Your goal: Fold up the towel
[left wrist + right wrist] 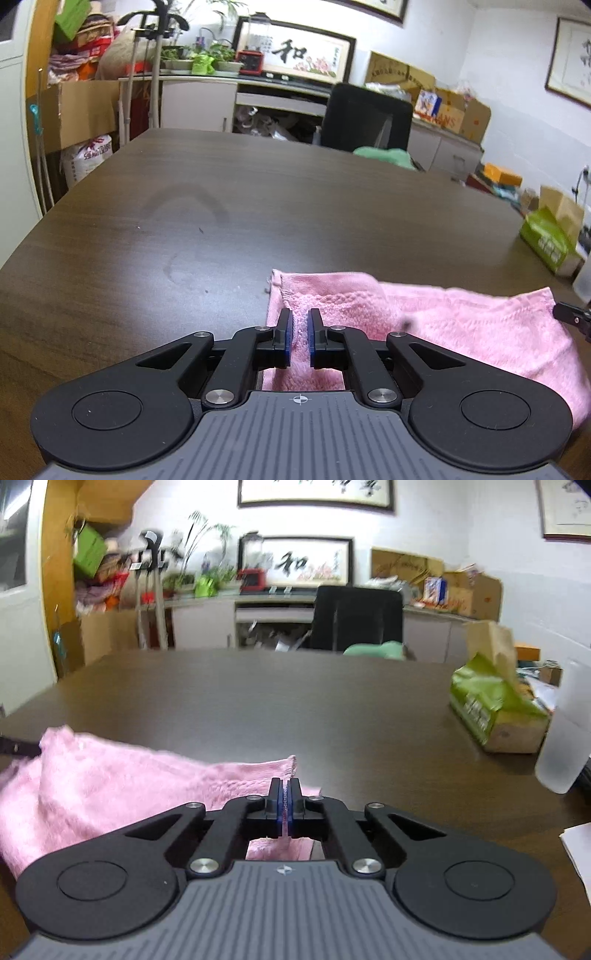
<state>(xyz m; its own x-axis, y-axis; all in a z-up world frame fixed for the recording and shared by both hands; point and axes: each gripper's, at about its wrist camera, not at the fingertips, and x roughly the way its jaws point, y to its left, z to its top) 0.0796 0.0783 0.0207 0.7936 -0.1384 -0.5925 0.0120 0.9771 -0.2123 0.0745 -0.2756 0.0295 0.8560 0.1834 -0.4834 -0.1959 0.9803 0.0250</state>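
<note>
A pink towel lies on the dark wood table, spread from left to right. My left gripper is at the towel's left end; its jaws stand a little apart with towel cloth between the blue pads, so the grip is unclear. My right gripper is shut on the pink towel at its right corner, with a thin edge of cloth pinched between the pads. The right gripper's finger shows at the far right of the left wrist view.
A green tissue box and a frosted plastic bottle stand on the table's right side. White paper lies at the right edge. A black chair with a green cloth stands beyond the far edge.
</note>
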